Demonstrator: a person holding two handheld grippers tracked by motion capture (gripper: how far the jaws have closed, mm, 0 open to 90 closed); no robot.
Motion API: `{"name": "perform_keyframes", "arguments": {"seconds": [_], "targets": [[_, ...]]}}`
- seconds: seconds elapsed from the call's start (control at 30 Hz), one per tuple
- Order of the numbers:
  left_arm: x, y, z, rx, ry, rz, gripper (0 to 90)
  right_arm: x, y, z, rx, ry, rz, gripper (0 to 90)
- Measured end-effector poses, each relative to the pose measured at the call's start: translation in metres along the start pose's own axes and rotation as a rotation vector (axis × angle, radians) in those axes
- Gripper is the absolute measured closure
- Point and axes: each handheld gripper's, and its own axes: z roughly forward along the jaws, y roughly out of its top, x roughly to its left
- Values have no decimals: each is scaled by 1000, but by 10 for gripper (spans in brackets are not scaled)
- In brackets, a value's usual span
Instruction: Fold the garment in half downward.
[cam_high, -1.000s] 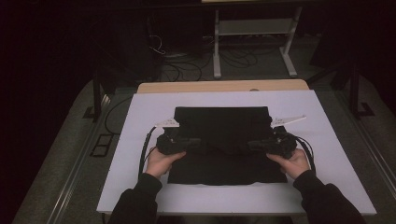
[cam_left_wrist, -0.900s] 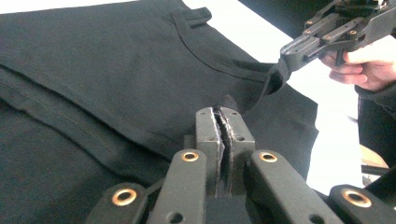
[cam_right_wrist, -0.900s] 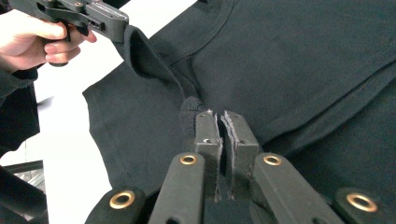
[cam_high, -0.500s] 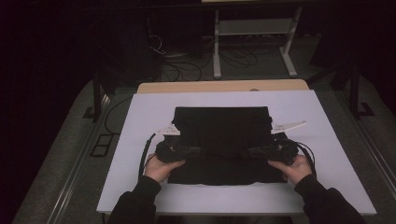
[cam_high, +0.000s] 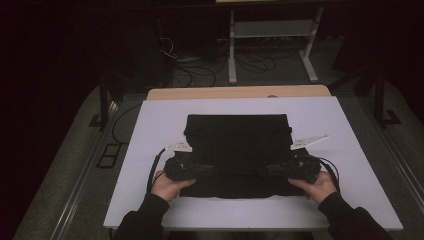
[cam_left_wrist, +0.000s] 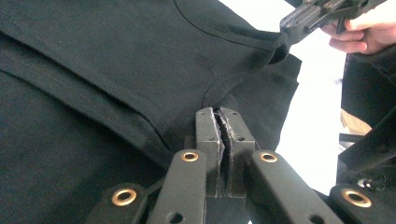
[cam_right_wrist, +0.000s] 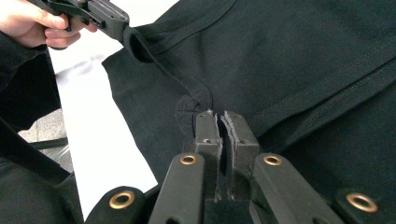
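I've drawn both grippers back toward six o'clock: left gripper (cam_high: 202, 170) and right gripper (cam_high: 272, 170) each clamped on the black shirt (cam_high: 237, 145), folding it nearward.

Both grippers (cam_high: 200, 170) (cam_high: 272, 170) pulled shirt (cam_high: 237, 142) edge nearer person.

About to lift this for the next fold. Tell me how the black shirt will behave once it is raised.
Probably floppy: the shirt already lies in soft folds. It would likely sag between the left gripper and right gripper, each shut on a small pinch of fabric. Seems light and unlikely to slip.
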Motion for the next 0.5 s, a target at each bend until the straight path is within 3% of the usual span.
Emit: {"name": "perform_keyframes", "arguments": {"seconds": [0.03,0.5], "targets": [[0,-1,-1,10,-1,14,856,1,-1,0,-2,1,1,841],[-5,-10,-1,60,-18,24,856,9,-10,-6,12,15,-4,840]]}}
